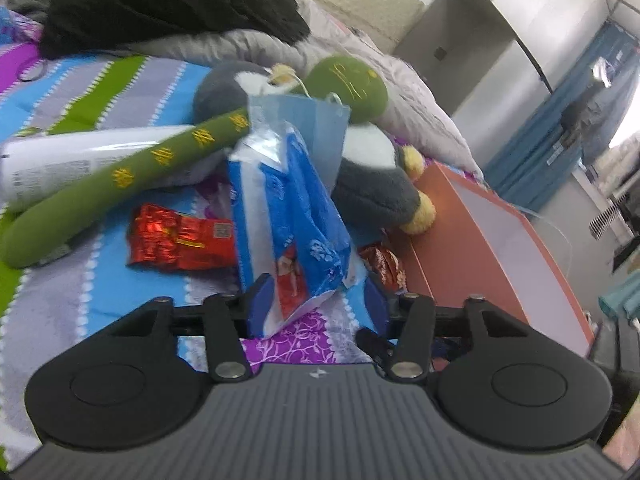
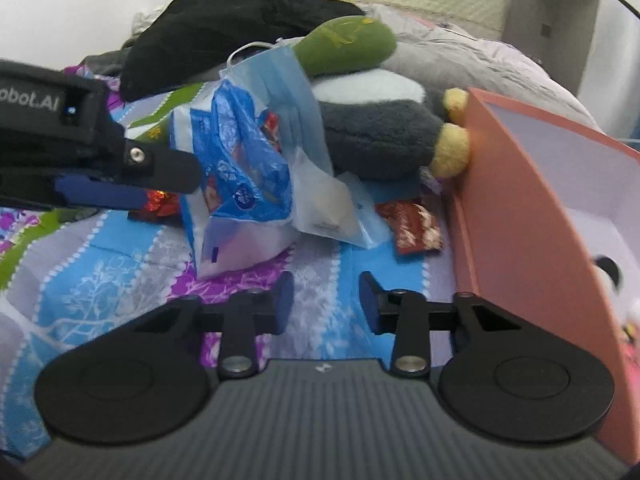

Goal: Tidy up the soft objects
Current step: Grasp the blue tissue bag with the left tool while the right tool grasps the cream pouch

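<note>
Left wrist view: crinkled blue-and-white plastic tissue pack (image 1: pixel 288 208), bottom corner between left gripper (image 1: pixel 318 304) fingers, grip unclear.
Right gripper (image 2: pixel 325 300): released, above striped bedspread (image 2: pixel 100 280).

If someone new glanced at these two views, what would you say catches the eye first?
Probably the crinkled blue-and-white tissue pack standing in the middle of the striped bedspread, its lower corner between the open left tongs. Behind it lie a long green plush and a grey plush with yellow feet. The orange box sits open at the right, beside the right tongs, which hold nothing.
</note>
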### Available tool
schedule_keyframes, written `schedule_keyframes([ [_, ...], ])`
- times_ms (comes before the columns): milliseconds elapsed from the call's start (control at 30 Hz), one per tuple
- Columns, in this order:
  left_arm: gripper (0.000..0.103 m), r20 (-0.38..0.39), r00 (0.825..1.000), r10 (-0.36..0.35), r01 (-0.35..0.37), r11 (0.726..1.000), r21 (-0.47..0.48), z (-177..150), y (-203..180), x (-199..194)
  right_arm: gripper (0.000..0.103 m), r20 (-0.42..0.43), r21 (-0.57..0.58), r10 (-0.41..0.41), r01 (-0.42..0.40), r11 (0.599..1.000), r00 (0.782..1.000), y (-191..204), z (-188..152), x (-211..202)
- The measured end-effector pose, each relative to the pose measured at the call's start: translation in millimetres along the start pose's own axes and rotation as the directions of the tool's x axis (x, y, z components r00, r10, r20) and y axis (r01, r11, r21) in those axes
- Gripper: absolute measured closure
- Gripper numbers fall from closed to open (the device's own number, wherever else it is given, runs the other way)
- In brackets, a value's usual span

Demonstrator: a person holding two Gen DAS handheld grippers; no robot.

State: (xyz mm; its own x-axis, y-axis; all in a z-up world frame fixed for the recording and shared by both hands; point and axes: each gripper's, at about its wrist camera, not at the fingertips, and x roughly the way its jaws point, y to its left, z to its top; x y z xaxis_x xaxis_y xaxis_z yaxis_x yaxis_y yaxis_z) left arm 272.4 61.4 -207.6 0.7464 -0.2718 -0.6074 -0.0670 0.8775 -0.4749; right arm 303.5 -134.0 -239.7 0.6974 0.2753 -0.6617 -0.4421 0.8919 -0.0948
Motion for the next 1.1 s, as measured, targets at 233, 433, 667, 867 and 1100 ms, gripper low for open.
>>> schedule_keyframes([
  [233,0.053,-0.061,0.998,0.022,-0.019,0.999,0.038,-1.0,0.5,27.2,0.071,0.047,-0.099,-0.002,0.006,0.995,0.999,8.9,5.6,19.0],
  [433,0.07,-0.082,0.996,0.022,-0.02,1.0,0.023,-0.6,6.2,40.6,0.077,0.095,-0.155,-0.015,0.03,0.987,0.995,11.3,8.2,32.4],
  [667,0.094,-0.081,0.997,0.003,-0.001,1.0,0.021,0.3,7.7,45.2,0.095,0.129,-0.121,0.004,0.012,0.993,0.992,7.4,11.2,35.2],
  [867,0.099,-0.068,0.997,-0.024,0.025,1.0,0.018,1.6,3.4,29.4,0.098,0.152,-0.105,0.0,0.016,0.994,0.988,9.5,17.3,15.8],
  [1100,0.101,-0.052,0.998,-0.036,0.037,0.999,0.036,-8.2,-3.7,-7.1,0.098,0.17,-0.119,-0.008,0.028,0.993,0.985,15.7,15.1,-21.8],
])
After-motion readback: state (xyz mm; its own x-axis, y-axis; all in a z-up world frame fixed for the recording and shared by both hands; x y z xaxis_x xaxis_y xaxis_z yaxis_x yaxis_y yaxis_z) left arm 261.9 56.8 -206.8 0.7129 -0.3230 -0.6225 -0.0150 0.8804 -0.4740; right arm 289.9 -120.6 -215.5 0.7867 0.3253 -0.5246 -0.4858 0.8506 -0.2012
